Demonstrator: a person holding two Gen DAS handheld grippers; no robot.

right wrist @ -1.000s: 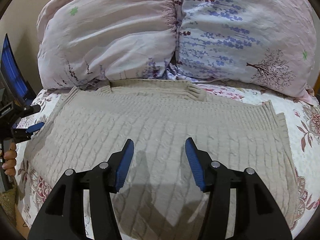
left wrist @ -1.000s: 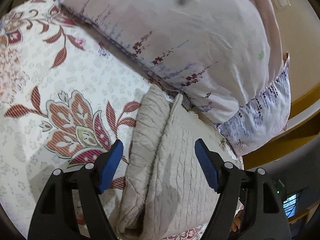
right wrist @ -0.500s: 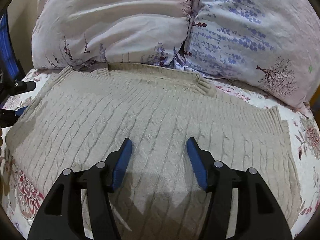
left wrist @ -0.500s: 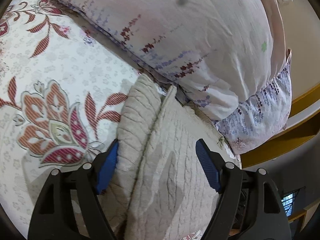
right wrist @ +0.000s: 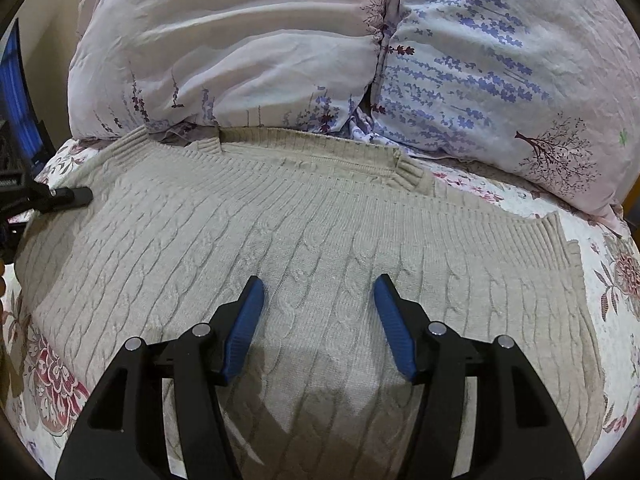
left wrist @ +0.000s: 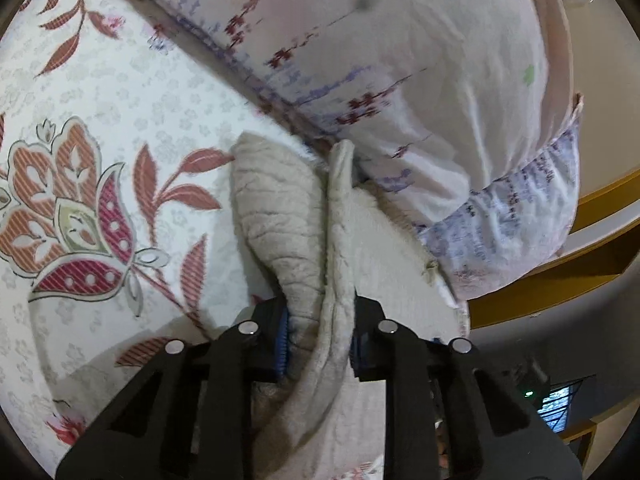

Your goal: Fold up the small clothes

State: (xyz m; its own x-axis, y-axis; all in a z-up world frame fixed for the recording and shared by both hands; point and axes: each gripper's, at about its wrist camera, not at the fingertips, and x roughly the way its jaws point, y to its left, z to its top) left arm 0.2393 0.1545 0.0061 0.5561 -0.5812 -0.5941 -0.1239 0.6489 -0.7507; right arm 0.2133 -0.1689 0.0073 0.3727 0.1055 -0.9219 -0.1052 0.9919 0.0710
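While closing on the sweater's [right wrist: 320, 240] left edge, left gripper [left wrist: 318, 344]: jaws narrowing with a bunched ridge of beige cable knit between the blue pads, cloth already pinched and drawn up off the bedspread [left wrist: 120, 100]. Seen from the right wrist view, only a black tip of it, at the garment's left margin near the bed's left edge.

Spread flat across the middle of the bed, sweater with ribbed neckline toward the pillows [right wrist: 280, 40] at the head edge, one ribbed end reaching toward the bed's right edge, floral cover showing beyond it.

Further right, right gripper [right wrist: 318, 320]: jaws about half open, holding nothing, poised over the centre of the knit and pointing steeply down; cannot tell whether the tips touch the fabric.

Step in hand, judged: taking hold of the left side to begin the first fold.

Next move, judged: finish the pinch, lift the left edge clear, carry it over toward the middle, right gripper pinning or gripping the body to stop the whole garment sliding. Loose knit likely to sag and drag.
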